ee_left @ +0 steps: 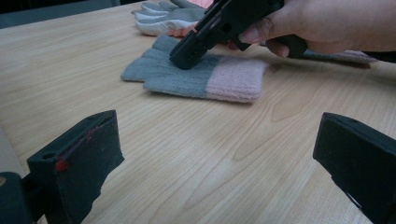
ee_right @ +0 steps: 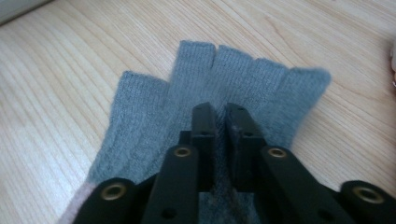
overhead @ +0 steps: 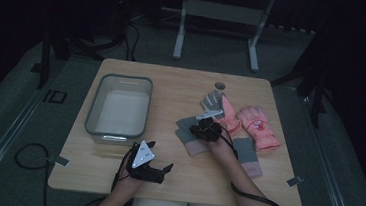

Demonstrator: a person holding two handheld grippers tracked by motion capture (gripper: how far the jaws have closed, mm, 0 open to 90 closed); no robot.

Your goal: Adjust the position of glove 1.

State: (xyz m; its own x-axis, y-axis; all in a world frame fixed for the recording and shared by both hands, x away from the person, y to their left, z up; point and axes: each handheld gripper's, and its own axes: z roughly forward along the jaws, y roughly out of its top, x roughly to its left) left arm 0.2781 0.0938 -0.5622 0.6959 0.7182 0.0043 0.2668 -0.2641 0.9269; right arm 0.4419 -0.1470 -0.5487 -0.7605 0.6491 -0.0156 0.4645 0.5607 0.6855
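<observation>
A grey knit glove (overhead: 185,127) with a pink cuff lies flat on the wooden table (overhead: 172,89), right of centre. My right gripper (overhead: 203,130) points down onto the glove's palm. In the right gripper view, the right gripper (ee_right: 220,112) has its jaws nearly together, pinching a fold of the grey glove (ee_right: 187,79) just below the fingers. From the left gripper view, the same right gripper (ee_left: 189,53) presses on the glove (ee_left: 159,74). My left gripper (overhead: 160,155) rests near the table's front edge; its jaws stand wide apart over bare wood (ee_left: 222,135).
A grey plastic tub (overhead: 93,105) stands at the left of the table. Beyond the right hand lie a pink padded glove (overhead: 259,127) and its mate, grey palm up (overhead: 213,101). A second grey-and-pink knit glove (overhead: 246,156) lies to the right. A small round disc (overhead: 219,85) sits near the far edge.
</observation>
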